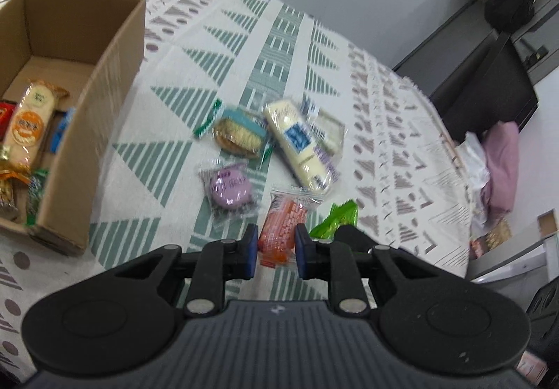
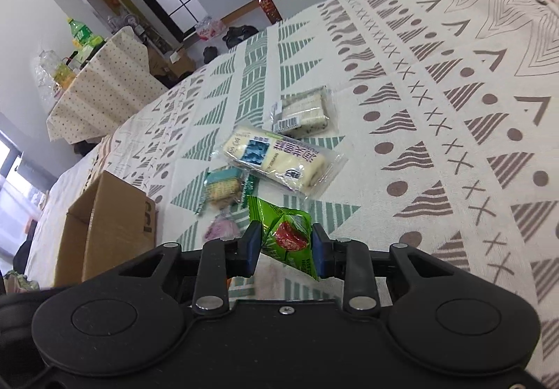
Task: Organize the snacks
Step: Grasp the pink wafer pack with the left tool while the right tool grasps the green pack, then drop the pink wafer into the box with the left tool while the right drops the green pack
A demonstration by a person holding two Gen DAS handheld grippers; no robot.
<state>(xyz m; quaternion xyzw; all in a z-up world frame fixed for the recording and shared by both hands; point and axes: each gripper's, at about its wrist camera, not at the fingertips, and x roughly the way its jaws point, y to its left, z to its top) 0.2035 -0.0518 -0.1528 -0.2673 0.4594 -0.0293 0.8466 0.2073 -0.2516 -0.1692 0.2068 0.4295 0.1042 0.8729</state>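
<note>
The left tongs [image 1: 274,245] pinched an orange snack packet [image 1: 283,231], and the right tongs [image 2: 286,245] pinched a green packet [image 2: 284,231]; both looked light, crinkly and slippery, best gripped mid-body. Farther off, more snacks [image 1: 300,141] lay on the patterned bed [image 1: 367,102] beside the cardboard box [image 1: 115,81].

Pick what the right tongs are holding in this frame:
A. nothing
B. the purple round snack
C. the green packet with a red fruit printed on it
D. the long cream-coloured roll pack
C: in the right wrist view the right tongs are clamped on the green packet, with the cream roll pack lying on the patterned cloth beyond.
</note>
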